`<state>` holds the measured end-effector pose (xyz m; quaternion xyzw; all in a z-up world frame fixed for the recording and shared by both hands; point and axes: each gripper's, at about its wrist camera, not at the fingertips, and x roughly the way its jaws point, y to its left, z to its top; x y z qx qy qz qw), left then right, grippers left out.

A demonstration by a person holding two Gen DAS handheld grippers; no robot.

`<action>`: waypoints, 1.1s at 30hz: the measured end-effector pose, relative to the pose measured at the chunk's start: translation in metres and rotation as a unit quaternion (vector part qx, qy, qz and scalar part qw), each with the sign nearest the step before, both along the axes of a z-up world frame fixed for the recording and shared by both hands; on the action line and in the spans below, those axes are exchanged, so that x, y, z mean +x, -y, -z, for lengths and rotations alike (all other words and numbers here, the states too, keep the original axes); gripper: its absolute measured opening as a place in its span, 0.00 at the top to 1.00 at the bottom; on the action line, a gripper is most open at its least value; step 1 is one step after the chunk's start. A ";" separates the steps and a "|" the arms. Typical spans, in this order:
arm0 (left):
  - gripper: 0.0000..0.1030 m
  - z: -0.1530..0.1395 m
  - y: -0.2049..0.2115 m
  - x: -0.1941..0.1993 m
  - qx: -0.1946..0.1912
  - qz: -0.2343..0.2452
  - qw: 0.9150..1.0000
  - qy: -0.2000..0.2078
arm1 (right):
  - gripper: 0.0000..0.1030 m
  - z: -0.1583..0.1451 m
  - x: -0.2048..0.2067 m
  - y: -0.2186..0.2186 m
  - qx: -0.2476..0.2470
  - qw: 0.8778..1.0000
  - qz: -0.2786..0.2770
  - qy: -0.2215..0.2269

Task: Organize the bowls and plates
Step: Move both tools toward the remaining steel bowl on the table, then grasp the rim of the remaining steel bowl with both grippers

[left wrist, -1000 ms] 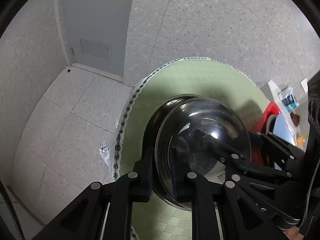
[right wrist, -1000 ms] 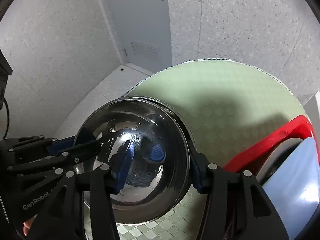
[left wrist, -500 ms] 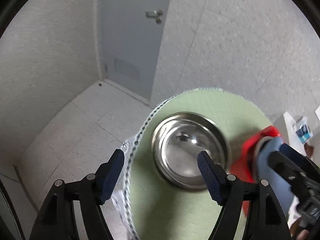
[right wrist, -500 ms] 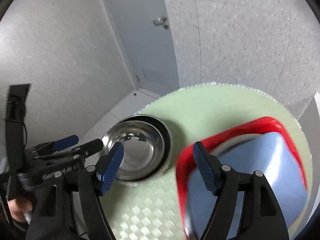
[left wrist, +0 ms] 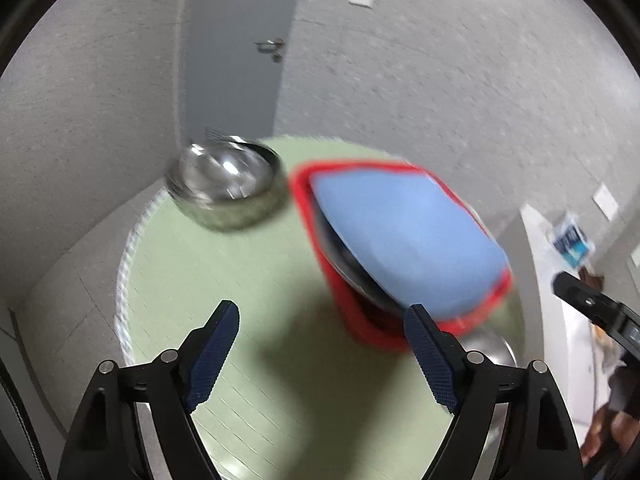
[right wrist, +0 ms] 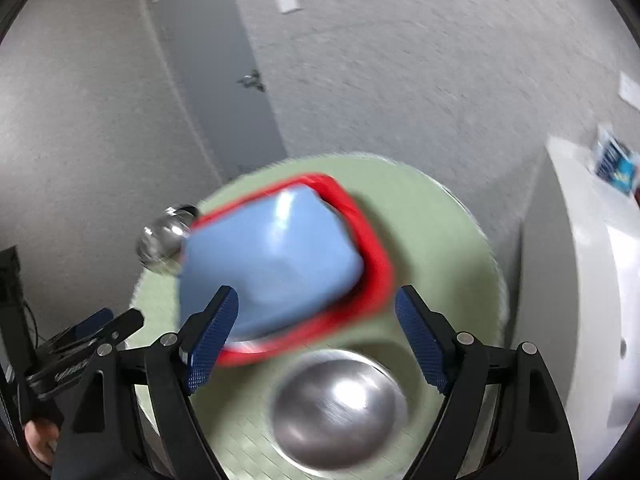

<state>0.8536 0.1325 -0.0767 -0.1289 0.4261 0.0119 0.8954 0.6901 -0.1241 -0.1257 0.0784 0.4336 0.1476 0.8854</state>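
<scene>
Well, both the left gripper (left wrist: 320, 332) and right gripper (right wrist: 316, 320) hang jaws spread, empty, everything blurred, the shiny steel bowls (left wrist: 226, 188) at eleven o'clock half-hidden behind the red plastic tray (right wrist: 376, 264).

A grey door (left wrist: 236, 52) stands behind the round green-clothed table (left wrist: 256, 280).

Left gripper (left wrist: 322, 314) and right gripper (right wrist: 316, 296) both empty, jaws spread wide

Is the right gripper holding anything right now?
No. In the right wrist view the right gripper has its jaws spread wide with nothing between them, above the blue plate and a steel bowl.
</scene>
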 end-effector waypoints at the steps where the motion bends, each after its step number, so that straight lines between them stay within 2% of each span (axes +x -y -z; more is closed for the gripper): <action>1: 0.21 0.003 0.013 -0.008 0.004 0.005 1.000 -0.003 | 0.20 0.006 0.000 0.009 0.002 1.000 0.004 -0.007; 5: 0.21 0.014 0.048 -0.033 0.010 0.009 1.000 -0.015 | 0.20 0.038 -0.013 0.029 0.013 0.999 0.012 -0.046; 8: 0.22 0.030 0.072 -0.040 0.000 0.016 0.999 -0.036 | 0.20 0.059 -0.020 0.034 0.020 0.997 0.011 -0.073; 12: 0.23 0.049 0.093 -0.027 0.008 0.023 0.998 -0.056 | 0.20 0.083 -0.022 0.033 0.035 0.994 -0.002 -0.103; 14: 0.27 0.059 0.096 -0.011 0.008 0.026 0.997 -0.067 | 0.22 0.091 -0.022 0.030 0.043 0.992 -0.010 -0.115; 16: 0.33 0.065 0.101 -0.002 0.002 0.033 0.997 -0.075 | 0.38 0.101 -0.023 0.028 0.055 0.990 -0.017 -0.130; 17: 0.38 0.066 0.104 0.002 -0.001 0.039 0.996 -0.079 | 0.42 0.104 -0.021 0.025 0.056 0.989 -0.020 -0.137; 18: 0.39 0.068 0.107 0.007 -0.001 0.043 0.996 -0.080 | 0.47 0.103 -0.022 0.026 0.050 0.990 -0.021 -0.128; 19: 0.47 0.069 0.109 0.011 0.000 0.051 0.996 -0.079 | 0.57 0.104 -0.021 0.024 0.051 0.990 -0.030 -0.132; 20: 0.63 0.070 0.111 0.016 -0.002 0.061 0.995 -0.079 | 0.63 0.106 -0.020 0.023 0.064 0.987 -0.039 -0.143; 21: 0.71 0.071 0.116 0.021 -0.008 0.078 0.993 -0.083 | 0.70 0.107 -0.018 0.022 0.069 0.986 -0.043 -0.146; 22: 0.85 0.072 0.120 0.025 -0.012 0.088 0.992 -0.087 | 0.73 0.106 -0.019 0.018 0.067 0.986 -0.049 -0.144; 25: 0.84 0.068 0.123 0.029 0.009 0.094 0.993 -0.074 | 0.73 0.101 -0.025 0.018 0.056 0.988 -0.049 -0.138; 28: 0.85 0.056 0.119 0.028 -0.004 0.105 0.992 -0.064 | 0.73 0.091 -0.031 0.023 0.070 0.987 -0.044 -0.136; 33: 0.85 0.015 0.110 0.014 -0.004 0.109 0.994 -0.017 | 0.73 0.047 -0.039 0.023 0.066 0.992 -0.045 -0.096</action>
